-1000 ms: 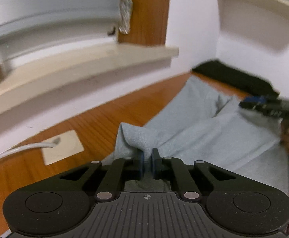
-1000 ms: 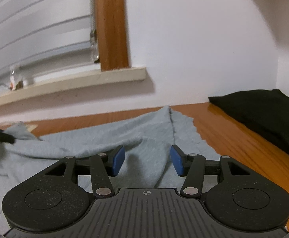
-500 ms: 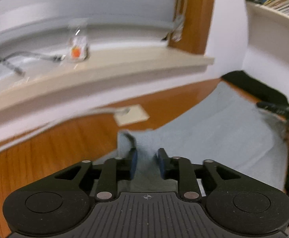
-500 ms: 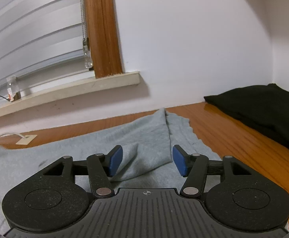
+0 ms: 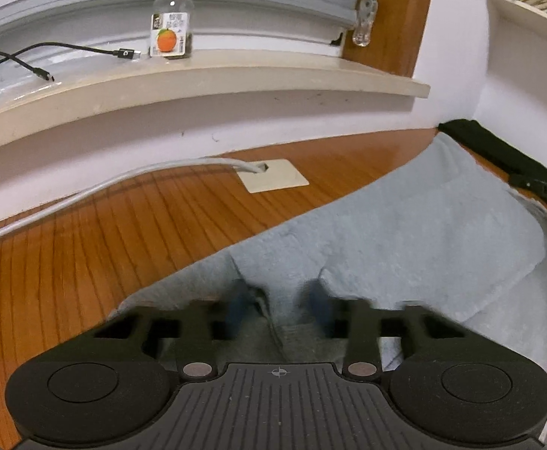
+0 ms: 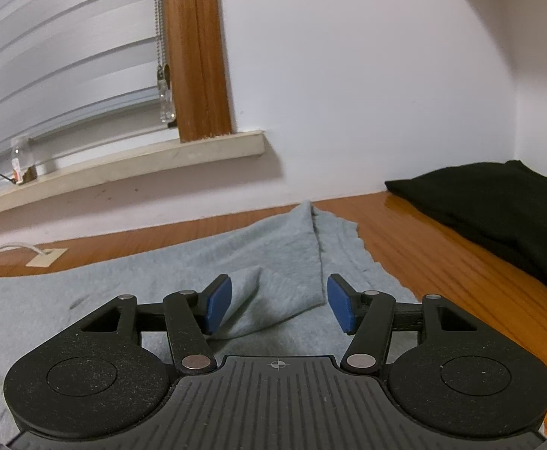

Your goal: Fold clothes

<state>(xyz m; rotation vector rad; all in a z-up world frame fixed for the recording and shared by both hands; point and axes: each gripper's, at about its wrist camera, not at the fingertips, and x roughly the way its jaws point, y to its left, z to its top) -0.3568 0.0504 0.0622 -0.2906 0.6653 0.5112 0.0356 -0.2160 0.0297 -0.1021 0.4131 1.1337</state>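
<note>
Grey garment (image 5: pixel 423 225) freed since earlier grip: left jaws blurred, moving, apart; right released

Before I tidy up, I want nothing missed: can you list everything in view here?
Fleece garment: one, pale blue-grey, spread on the table
Cloth: one, black, table's right end
Wooden table: one, brown, under both
Glass jar: one, clear with orange label, windowsill
Cables: two, black, windowsill beside jar
Cable: one, grey, entering beige table plate
Left hand-held gripper: one, black, blue pads, open over garment edge
Right hand-held gripper: one, same, open over garment
</note>
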